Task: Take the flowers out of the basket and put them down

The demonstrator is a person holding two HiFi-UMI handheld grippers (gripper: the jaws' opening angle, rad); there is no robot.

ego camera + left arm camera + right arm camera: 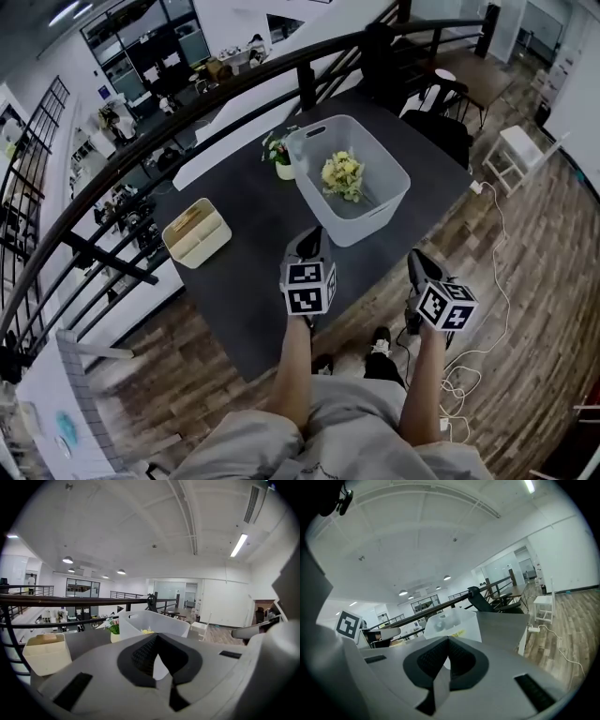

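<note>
You are at the approach step: nothing has been picked up yet. The flowers (pixel 343 175), a yellow bunch, lie inside the white basket (pixel 370 223), which sits toward the far right of the dark tabletop (pixel 248 281).

Your left hand-held gripper (pixel 313 236) hovers over the tabletop just short of the basket's near wall, its jaws pressed together with nothing between them. Your right hand-held gripper (pixel 418 257) hangs off the tabletop's near right edge, over the wood floor (pixel 487 253), jaws likewise pressed together and empty.

A small potted plant (pixel 279 155) stands just beside the basket's far left corner, and a cream box (pixel 197 232) lies well to the left.

Next, I judge, you need to spread one pair of jaws, lift them over the rim and come down on the bunch. The bare tabletop to the near left looks like room to set it down.
</note>
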